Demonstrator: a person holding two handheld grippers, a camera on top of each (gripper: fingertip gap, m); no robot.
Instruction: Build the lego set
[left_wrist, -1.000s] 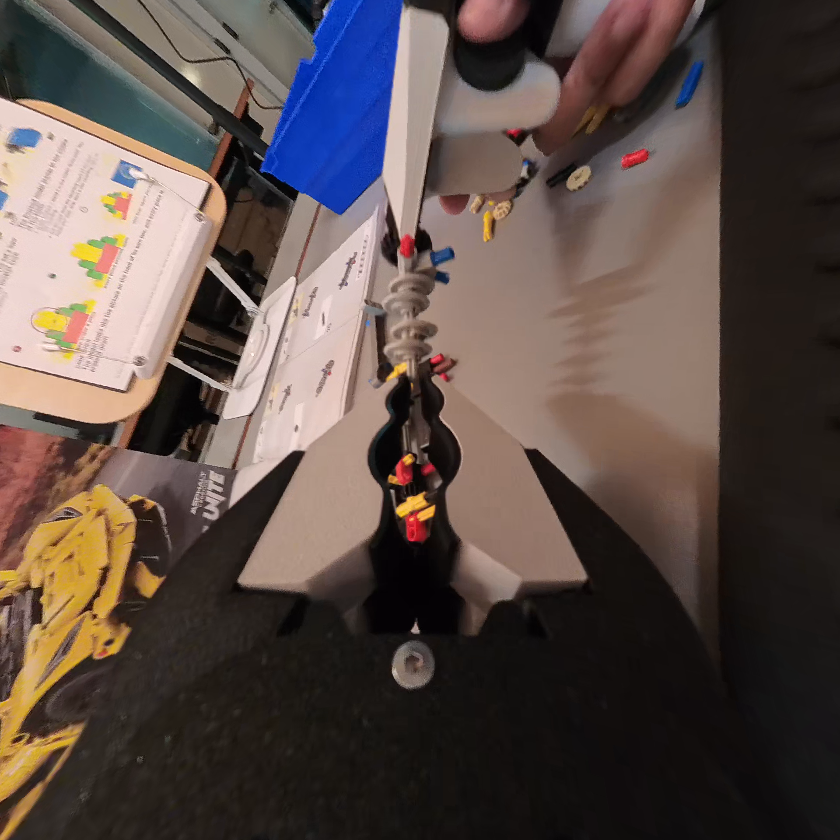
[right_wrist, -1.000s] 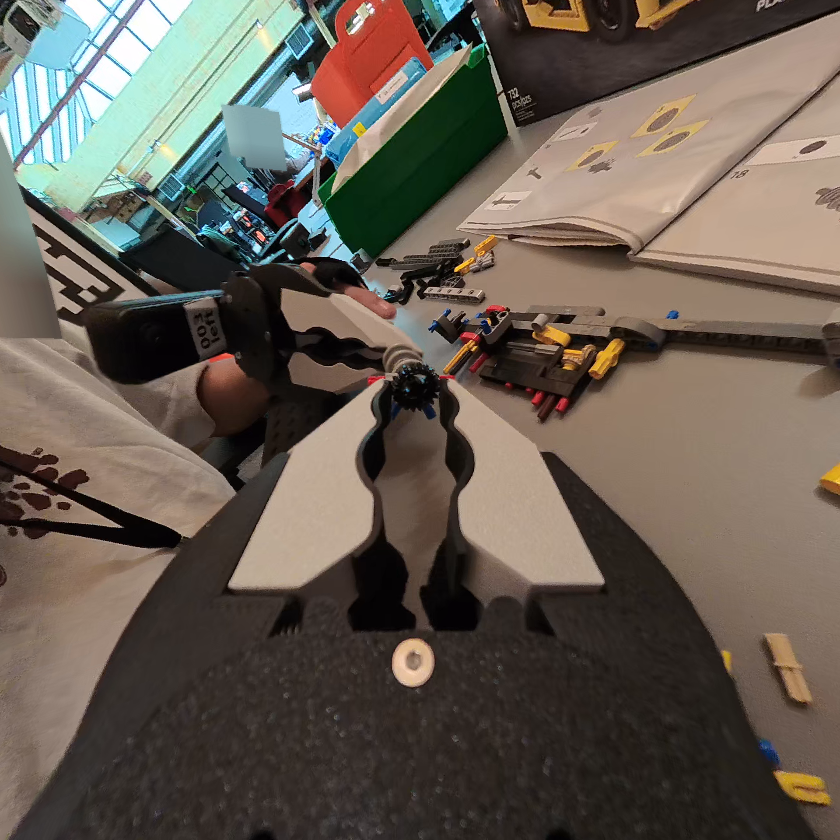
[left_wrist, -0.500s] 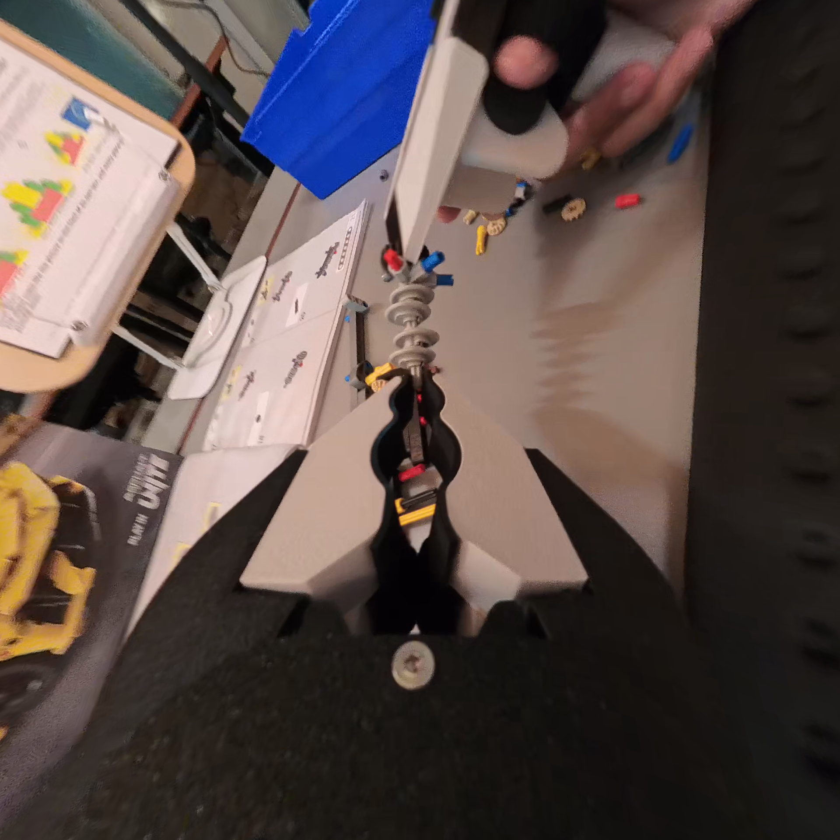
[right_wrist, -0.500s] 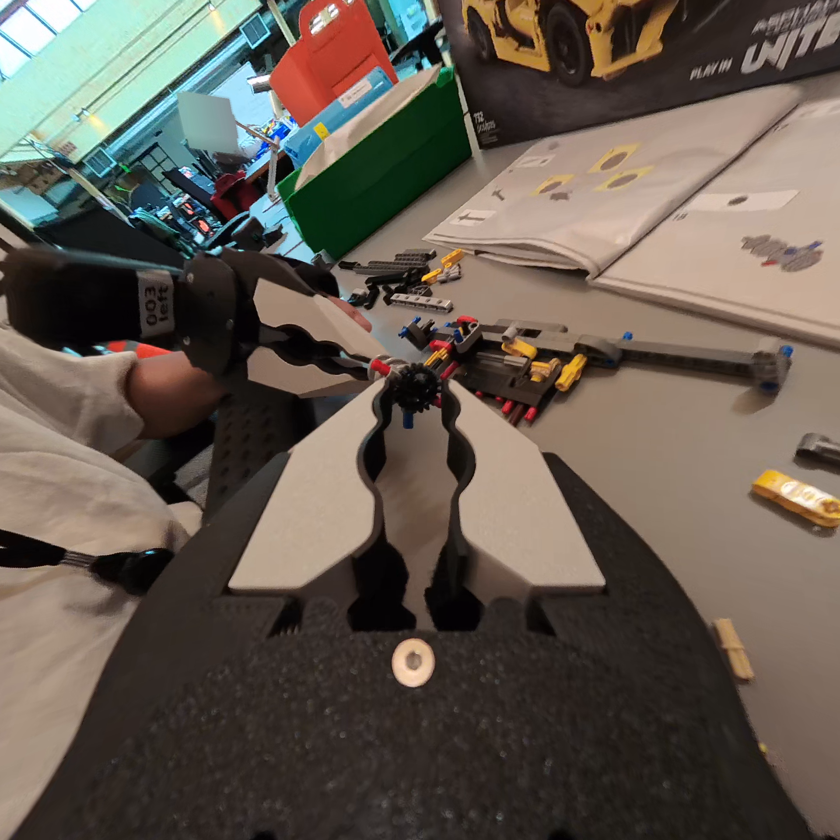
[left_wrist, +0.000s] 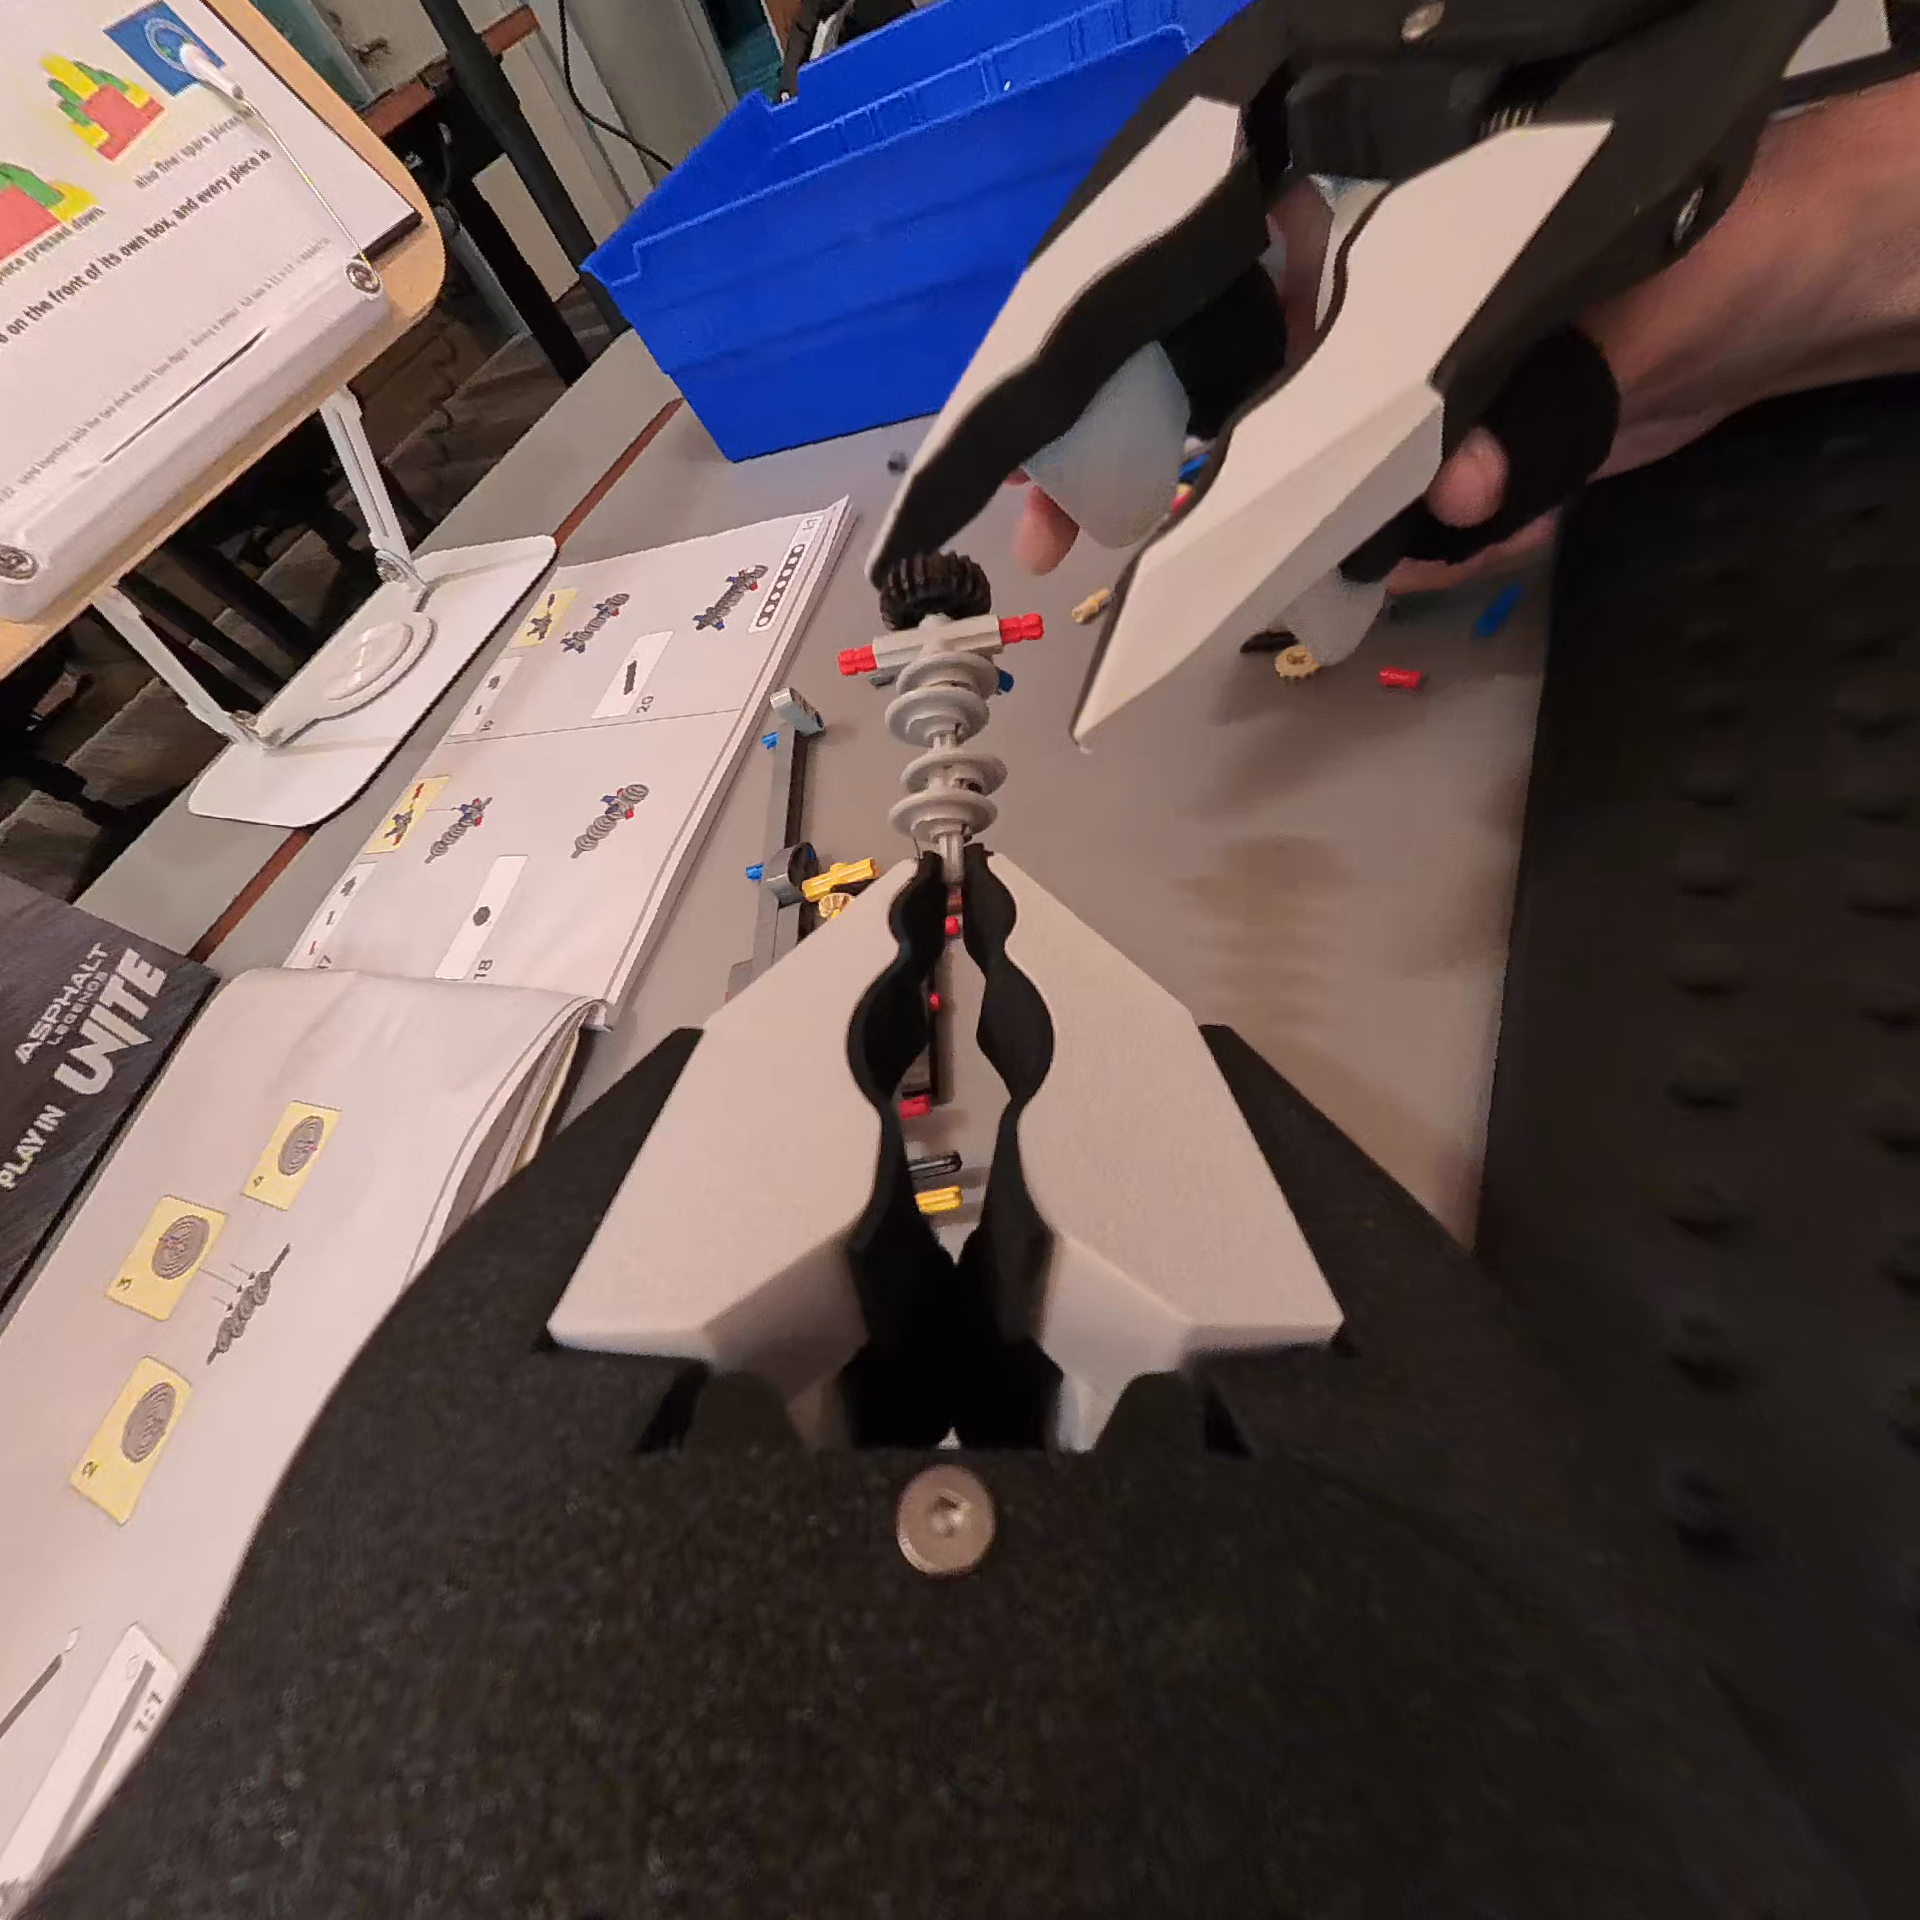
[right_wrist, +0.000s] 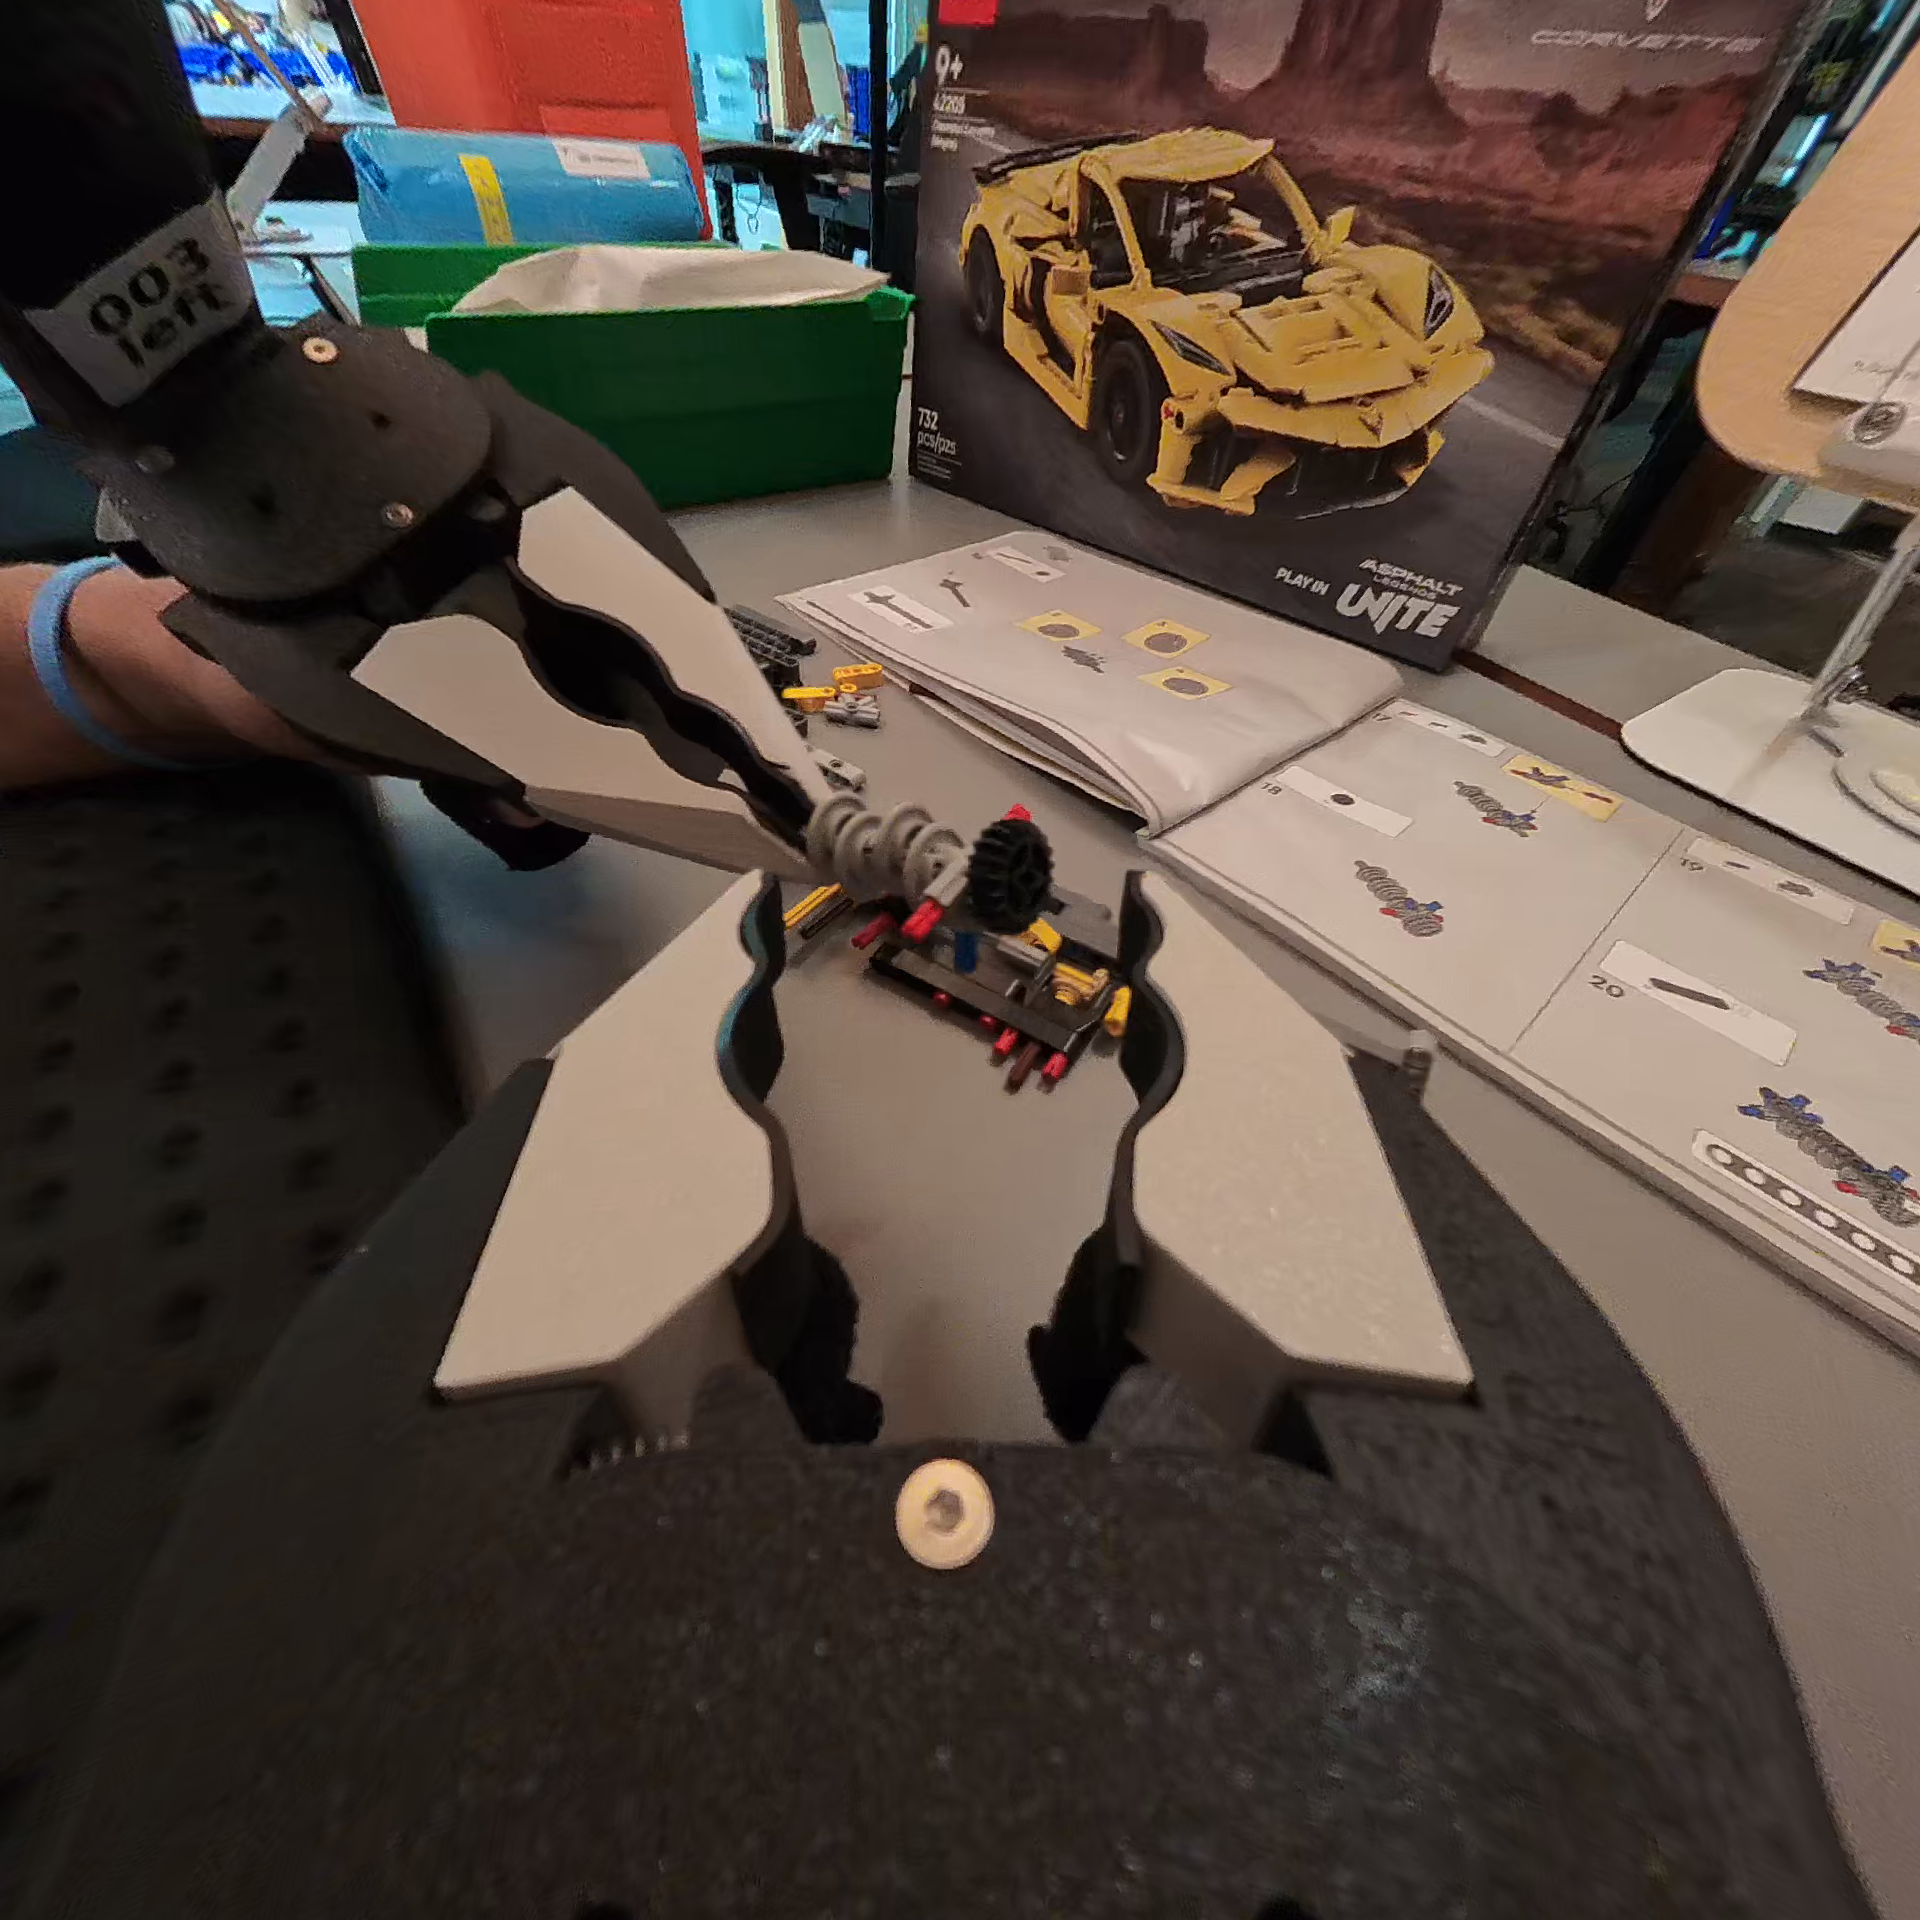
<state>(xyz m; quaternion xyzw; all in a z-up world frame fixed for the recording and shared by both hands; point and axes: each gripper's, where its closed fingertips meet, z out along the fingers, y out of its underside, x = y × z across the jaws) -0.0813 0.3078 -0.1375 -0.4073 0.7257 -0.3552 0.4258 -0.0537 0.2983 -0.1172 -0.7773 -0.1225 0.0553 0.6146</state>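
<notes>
The grey table (right_wrist: 914, 1153) has bare surface directly below the right gripper (right_wrist: 945, 914), reaching as far as the partly built chassis (right_wrist: 997, 982); past the chassis the open instruction booklet (right_wrist: 1455, 883) takes up the surface, with the car-picture box (right_wrist: 1247, 343) standing behind it and a green bin (right_wrist: 675, 384) to the box's left.

The left gripper (left_wrist: 948, 868) is pinched tight on the bare end of the axle assembly (left_wrist: 943, 727), a grey shaft carrying two ribbed worm pieces, a grey cross connector with red pins and a black gear (left_wrist: 933, 590) at the far end. The assembly is held in the air above the chassis. The right gripper's fingers stand wide apart and hold nothing; in the left wrist view one fingertip (left_wrist: 914, 530) sits right at the gear, though contact cannot be judged.

Only the left wrist view shows the blue bin (left_wrist: 883, 218) beyond the assembly, loose small pieces (left_wrist: 1397, 678) on the table under the right gripper, and a tablet stand (left_wrist: 353, 675) beside the booklet. Only the right wrist view shows the box picture and the green bin.
</notes>
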